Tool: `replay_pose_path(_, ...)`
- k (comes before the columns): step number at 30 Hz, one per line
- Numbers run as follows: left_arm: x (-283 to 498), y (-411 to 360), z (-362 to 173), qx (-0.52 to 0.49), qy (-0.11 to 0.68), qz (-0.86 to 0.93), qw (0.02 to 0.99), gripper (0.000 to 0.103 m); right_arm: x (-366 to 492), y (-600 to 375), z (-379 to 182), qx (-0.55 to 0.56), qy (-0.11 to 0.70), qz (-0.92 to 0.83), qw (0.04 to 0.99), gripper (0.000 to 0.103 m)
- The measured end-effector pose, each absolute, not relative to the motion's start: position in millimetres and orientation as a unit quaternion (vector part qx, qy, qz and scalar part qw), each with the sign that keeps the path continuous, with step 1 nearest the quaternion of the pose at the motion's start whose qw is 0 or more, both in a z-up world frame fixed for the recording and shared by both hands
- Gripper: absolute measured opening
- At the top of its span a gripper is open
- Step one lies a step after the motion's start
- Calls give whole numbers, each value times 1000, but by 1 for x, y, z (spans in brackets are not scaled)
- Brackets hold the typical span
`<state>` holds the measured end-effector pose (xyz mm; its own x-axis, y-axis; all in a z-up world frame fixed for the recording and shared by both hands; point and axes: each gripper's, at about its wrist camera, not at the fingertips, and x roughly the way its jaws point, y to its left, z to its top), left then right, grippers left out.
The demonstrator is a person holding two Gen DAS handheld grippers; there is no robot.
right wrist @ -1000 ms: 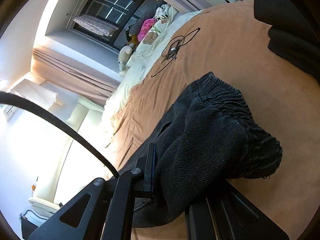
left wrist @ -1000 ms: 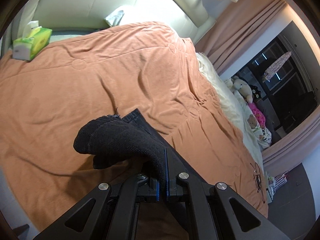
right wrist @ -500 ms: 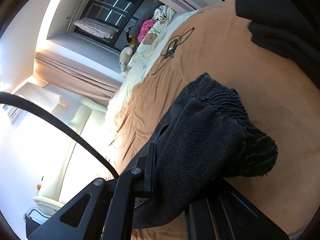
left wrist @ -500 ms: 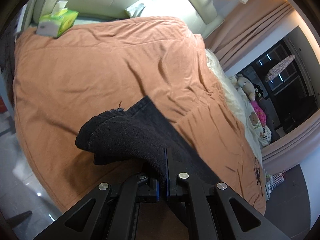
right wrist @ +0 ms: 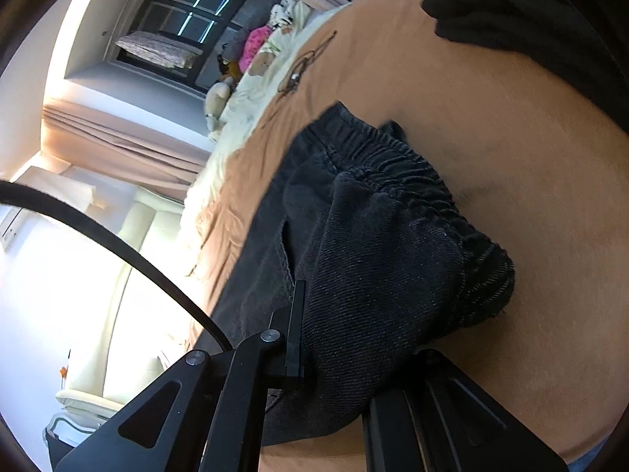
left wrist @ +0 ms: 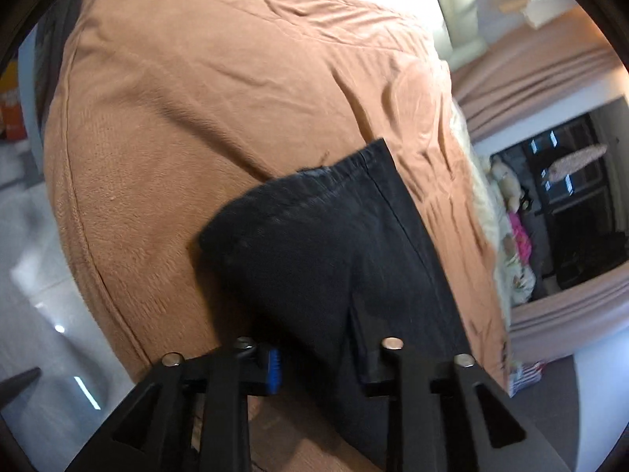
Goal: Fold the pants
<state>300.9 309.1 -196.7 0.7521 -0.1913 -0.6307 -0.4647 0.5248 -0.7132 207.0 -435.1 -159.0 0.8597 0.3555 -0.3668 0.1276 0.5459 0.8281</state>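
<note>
Two grippers noted: left gripper (left wrist: 320, 367) jaws just opening, pants (left wrist: 322, 251) loose between, lying on bedspread (left wrist: 204, 98); right gripper (right wrist: 334, 358) clamped waistband. We judged denim soft, floppy; grip hems.

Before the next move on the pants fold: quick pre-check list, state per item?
1. Left tool let go: ok, jaws have just been opening, pads apart, pants between them.
2. Hem end lying on the orange blanket: ok.
3. Right tool gripping the waistband end: ok, shut on bunched fabric.
4. Waistband end flat: not ok, humped.
5. Layer edges aligned: cannot tell, blurred.
6. Black cable clear of the pants: ok.
</note>
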Motion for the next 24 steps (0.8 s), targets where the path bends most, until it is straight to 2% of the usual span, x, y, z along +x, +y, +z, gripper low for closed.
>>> replay_pose_path(2, 302, 314, -199, -493, 334, 80, 800, 32, 205, -432, -155, 470, 255, 70, 842, 9)
replay_pose_path(4, 306, 318, -199, -497, 331, 79, 799, 32, 203, -428, -150, 465, 258, 71, 844, 21)
replay_pose_path(6, 312, 323, -197, -498, 326, 82, 800, 32, 199, -425, -146, 463, 258, 78, 844, 40)
replay_pose_path(9, 316, 334, -197, -507, 316, 87, 797, 32, 194, -422, -145, 462, 258, 80, 845, 51)
replay_pose_path(10, 317, 338, -197, -510, 313, 87, 796, 32, 193, -421, -145, 462, 259, 80, 844, 52)
replay_pose_path(11, 318, 340, -196, -510, 313, 88, 797, 26, 192, -421, -145, 465, 261, 80, 842, 54)
replay_pose_path(12, 319, 341, -192, -503, 311, 92, 801, 11, 191, -420, -146, 467, 260, 81, 841, 56)
replay_pose_path(15, 319, 346, -177, -492, 298, 93, 812, 10, 191, -419, -147, 467, 264, 84, 840, 59)
replay_pose_path(20, 327, 343, -156, -466, 298, 94, 828, 9, 196, -416, -151, 467, 278, 90, 834, 60)
replay_pose_path(24, 325, 347, -163, -472, 302, 108, 821, 9, 207, -421, -157, 467, 286, 72, 833, 60)
